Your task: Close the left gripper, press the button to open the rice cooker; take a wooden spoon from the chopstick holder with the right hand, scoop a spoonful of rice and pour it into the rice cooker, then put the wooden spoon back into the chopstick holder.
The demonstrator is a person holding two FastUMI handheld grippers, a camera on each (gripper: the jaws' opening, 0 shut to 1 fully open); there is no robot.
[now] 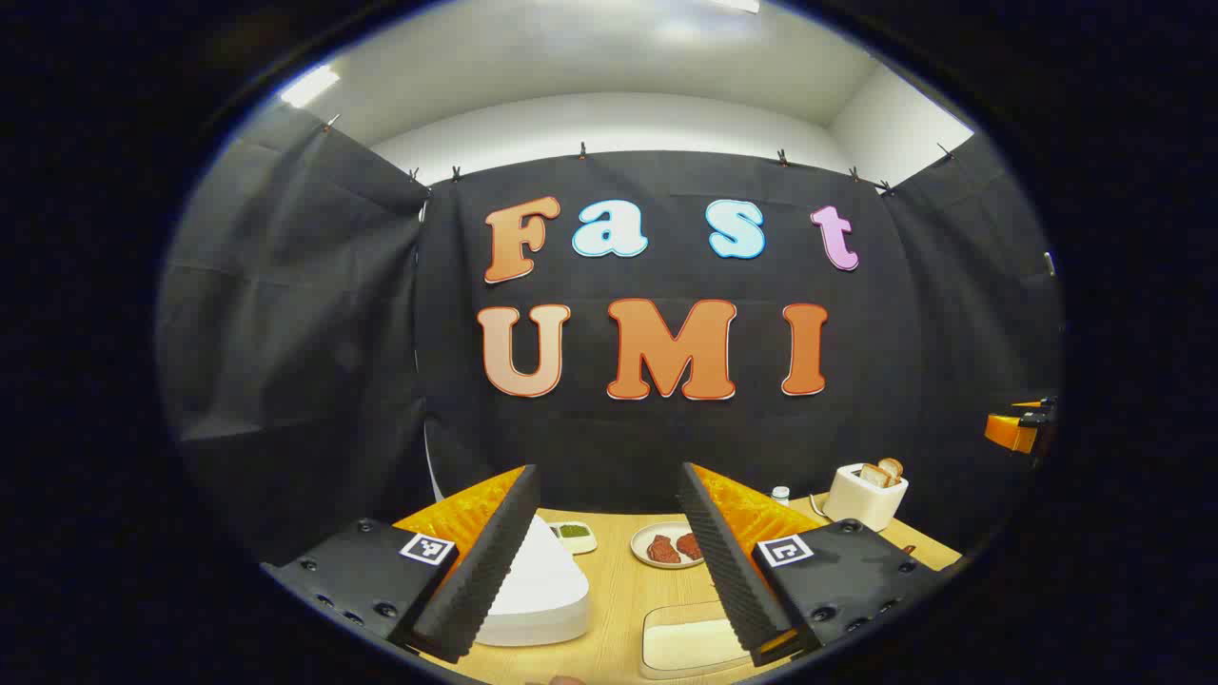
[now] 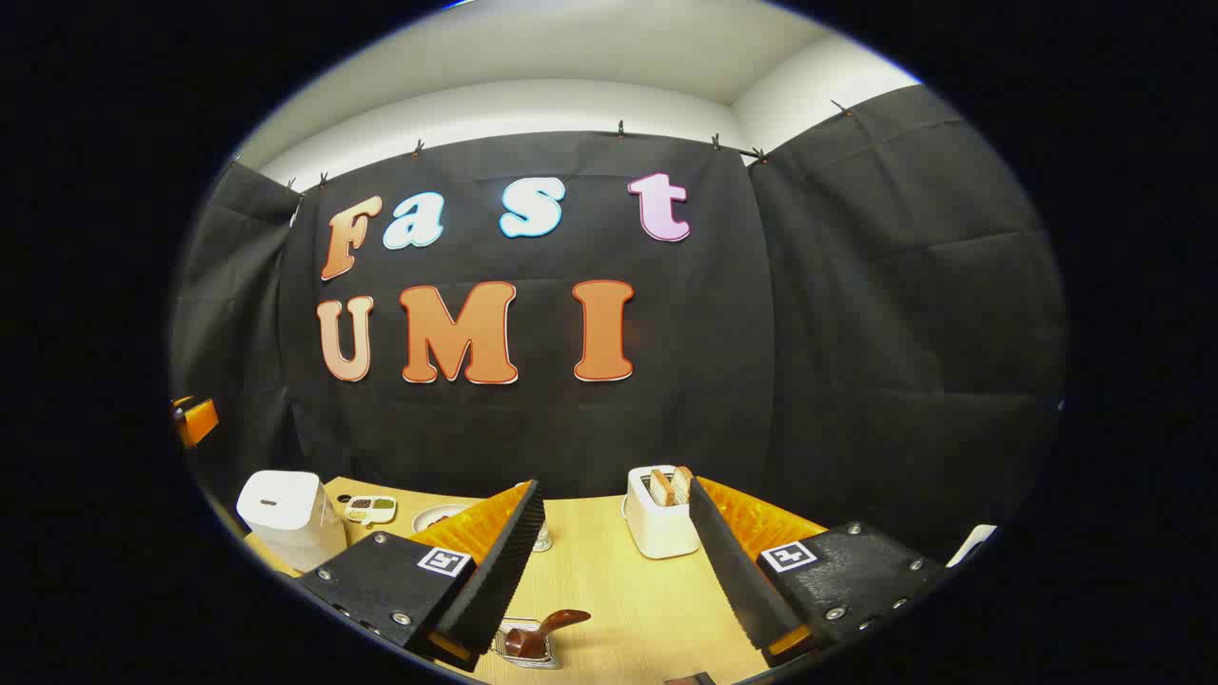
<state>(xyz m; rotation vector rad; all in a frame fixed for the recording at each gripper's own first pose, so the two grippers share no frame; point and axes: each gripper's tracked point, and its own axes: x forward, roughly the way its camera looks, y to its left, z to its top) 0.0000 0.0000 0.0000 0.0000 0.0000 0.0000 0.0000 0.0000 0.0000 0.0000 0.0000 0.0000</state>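
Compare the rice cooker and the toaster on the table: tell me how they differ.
The rice cooker has a plain closed top; the toaster has bread slices sticking out of its top. In the right gripper view the rice cooker stands at the table's left end, the toaster near the middle, toward the back. The rice cooker looks bulkier than the toaster. Both are white, boxy with rounded corners, and upright.

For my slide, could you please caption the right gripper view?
Open right gripper above the table, facing toaster, with the wooden spoon below and the closed rice cooker far left.
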